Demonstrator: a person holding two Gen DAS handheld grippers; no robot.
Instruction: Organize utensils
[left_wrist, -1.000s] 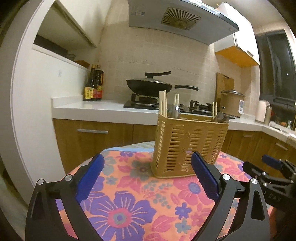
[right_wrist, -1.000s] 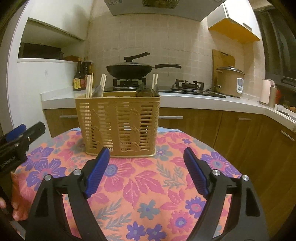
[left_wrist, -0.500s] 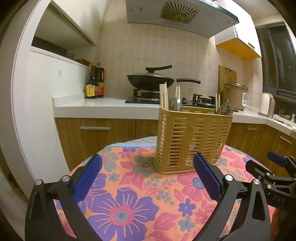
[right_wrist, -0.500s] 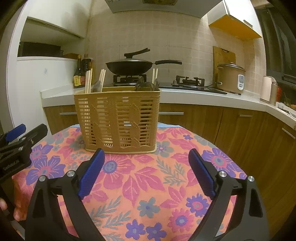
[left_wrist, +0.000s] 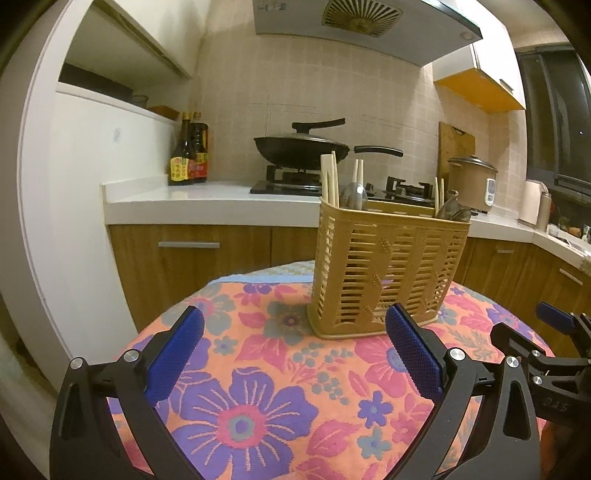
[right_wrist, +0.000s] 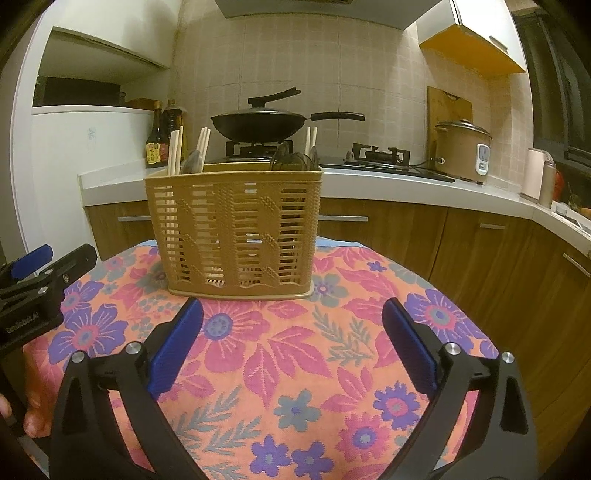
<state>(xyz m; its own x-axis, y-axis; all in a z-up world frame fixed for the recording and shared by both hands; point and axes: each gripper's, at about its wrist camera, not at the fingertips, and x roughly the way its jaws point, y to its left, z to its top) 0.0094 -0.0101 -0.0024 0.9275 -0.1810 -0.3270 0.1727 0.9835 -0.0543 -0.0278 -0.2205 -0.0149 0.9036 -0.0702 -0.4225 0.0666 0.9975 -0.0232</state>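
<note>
- Utensils: pale wooden chopsticks (right_wrist: 174, 151) and grey metal spoons (right_wrist: 291, 159) stand upright in a tan slatted plastic caddy (right_wrist: 236, 229), which sits on the far half of a table with an orange floral cloth (right_wrist: 280, 354).
- Chopsticks sit at the caddy's left end, in the middle and at the right end; spoon bowls show beside them, so the sorting looks mixed, as far as I can judge.
- Left gripper (left_wrist: 295, 354): blue-padded jaws spread wide, holding nothing, low over the cloth, short of the caddy.
- Right gripper (right_wrist: 291, 343): same, wide apart, empty, facing the caddy's long side.
- Step in hand, my guess: approach and pick one utensil. Do it well: come in from above the rim, pinch a single chopstick top, lift straight up; steady the light caddy with the other gripper so it doesn't tip.
- Versus the frame a second ago: both grippers sit a bit lower, and the caddy appears slightly higher in both views; caddy and contents unmoved, jaw gap unchanged.
- Background: black wok (left_wrist: 301, 149) on the stove, untouched.
</note>
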